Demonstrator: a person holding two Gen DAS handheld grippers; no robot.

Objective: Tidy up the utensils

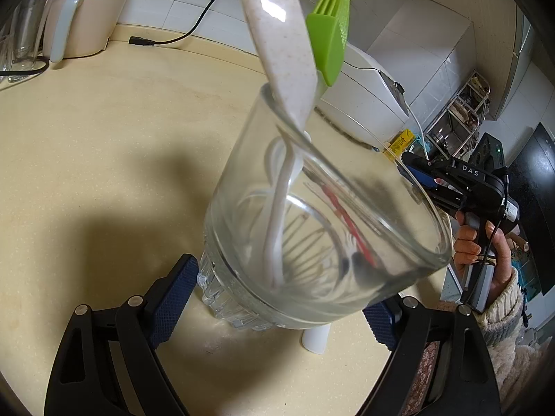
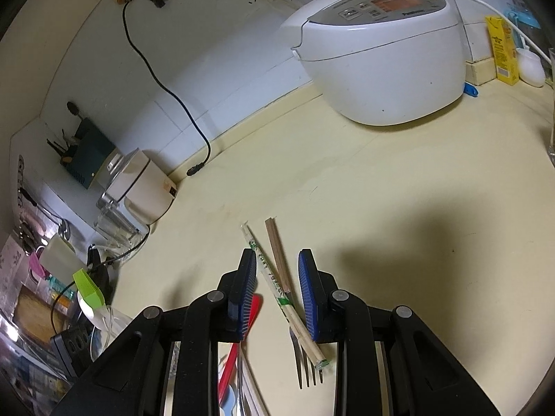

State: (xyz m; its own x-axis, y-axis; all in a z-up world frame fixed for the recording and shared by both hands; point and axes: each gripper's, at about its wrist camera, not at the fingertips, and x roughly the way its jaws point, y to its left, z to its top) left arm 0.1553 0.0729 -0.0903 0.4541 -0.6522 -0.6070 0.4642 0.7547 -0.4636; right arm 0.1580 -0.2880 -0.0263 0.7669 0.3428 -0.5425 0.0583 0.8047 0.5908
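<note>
My left gripper (image 1: 277,287) is shut on a clear glass (image 1: 329,242), its blue pads (image 1: 173,284) pressed on either side of the base. The glass is tilted and holds a white speckled spatula (image 1: 281,45) and a green silicone brush (image 1: 333,34). My right gripper (image 2: 276,254) stands open low over the cream counter (image 2: 399,208). Between its fingers (image 2: 310,294) lie sleeve-wrapped chopsticks (image 2: 267,270), a brown chopstick (image 2: 277,253) and a metal fork (image 2: 305,364). A red utensil (image 2: 242,339) lies under its left finger. The right gripper (image 1: 406,159) also shows in the left wrist view, held by a hand (image 1: 475,242).
A white rice cooker (image 2: 381,59) stands at the back, with a yellow carton (image 2: 503,52) beside it. A cream appliance (image 2: 145,190) and a loose black cable (image 2: 166,93) sit left by the wall. A white cylinder (image 1: 315,339) shows below the glass.
</note>
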